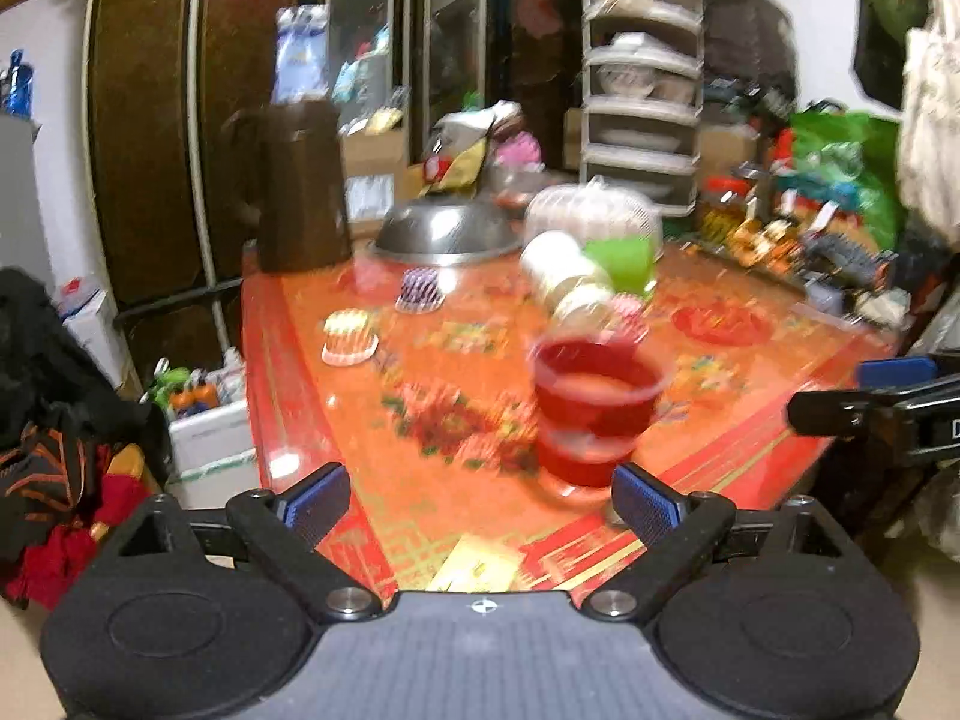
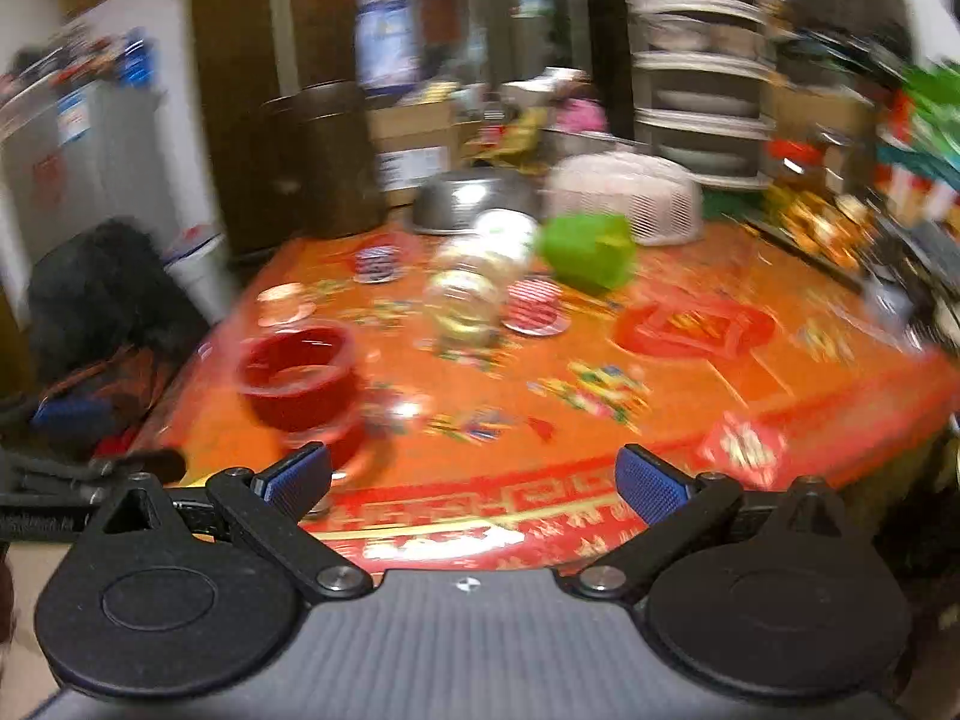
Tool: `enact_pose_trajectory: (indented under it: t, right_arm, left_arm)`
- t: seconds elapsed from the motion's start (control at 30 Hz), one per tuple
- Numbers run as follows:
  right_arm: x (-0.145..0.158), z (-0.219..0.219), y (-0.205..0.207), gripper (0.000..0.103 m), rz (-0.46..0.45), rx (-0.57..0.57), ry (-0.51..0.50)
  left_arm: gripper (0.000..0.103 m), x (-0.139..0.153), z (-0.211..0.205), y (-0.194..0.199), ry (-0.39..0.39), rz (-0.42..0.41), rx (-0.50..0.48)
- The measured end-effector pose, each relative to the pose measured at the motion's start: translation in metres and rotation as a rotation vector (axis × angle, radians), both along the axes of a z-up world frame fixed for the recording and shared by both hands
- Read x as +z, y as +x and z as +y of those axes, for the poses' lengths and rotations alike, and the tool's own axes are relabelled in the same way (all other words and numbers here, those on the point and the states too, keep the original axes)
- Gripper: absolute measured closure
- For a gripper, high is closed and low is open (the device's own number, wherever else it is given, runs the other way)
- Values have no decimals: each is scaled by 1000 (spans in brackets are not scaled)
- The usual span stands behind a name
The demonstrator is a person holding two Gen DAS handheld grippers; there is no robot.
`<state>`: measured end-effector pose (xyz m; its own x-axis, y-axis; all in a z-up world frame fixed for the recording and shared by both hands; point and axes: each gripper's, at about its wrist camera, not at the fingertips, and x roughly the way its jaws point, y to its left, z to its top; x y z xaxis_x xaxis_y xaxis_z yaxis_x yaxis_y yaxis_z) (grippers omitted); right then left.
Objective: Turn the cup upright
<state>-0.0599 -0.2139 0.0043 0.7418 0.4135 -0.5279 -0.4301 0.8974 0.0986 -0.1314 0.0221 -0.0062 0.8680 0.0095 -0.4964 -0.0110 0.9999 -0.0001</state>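
A red translucent cup [image 1: 591, 405] stands upright, mouth up, on the red-orange patterned table [image 1: 420, 420] near its front edge. It also shows in the right wrist view [image 2: 300, 384], at the left. My left gripper [image 1: 483, 501] is open and empty, just in front of the cup, its right finger near the cup's base. My right gripper [image 2: 474, 483] is open and empty, to the right of the cup at the table's front edge. Both views are blurred by motion.
A clear jar [image 1: 567, 273] lies on its side mid-table beside a green cup [image 1: 621, 261]. Small patterned cups [image 1: 351, 339] stand upside down. A steel bowl [image 1: 447, 234], a brown jug [image 1: 300, 186] and a white mesh cover [image 1: 591, 210] sit at the back. Clutter surrounds the table.
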Motion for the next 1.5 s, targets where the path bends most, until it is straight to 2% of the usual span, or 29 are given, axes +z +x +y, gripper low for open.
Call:
enact_pose_trajectory:
  t: [0.1,0.2,0.27,0.6,1.03,1.5]
  right_arm:
    - [28,-6,-12,1,-34,45,47]
    - [48,-10,-23,1,-75,50,39]
    - [53,-12,-27,1,-94,45,21]
    - [38,-21,-6,1,-21,59,95]
    - [33,-19,-6,1,-14,69,64]
    - [36,-19,-8,1,-41,71,75]
  left_arm:
    - [6,21,-12,-6,27,12,-6]
    - [6,36,-21,-9,-29,-1,-38]
    - [6,41,-29,-8,-36,7,-59]
    - [6,34,-36,7,-63,76,-24]
    - [6,30,-37,10,-56,100,5]
    - [6,32,-36,10,-53,96,23]
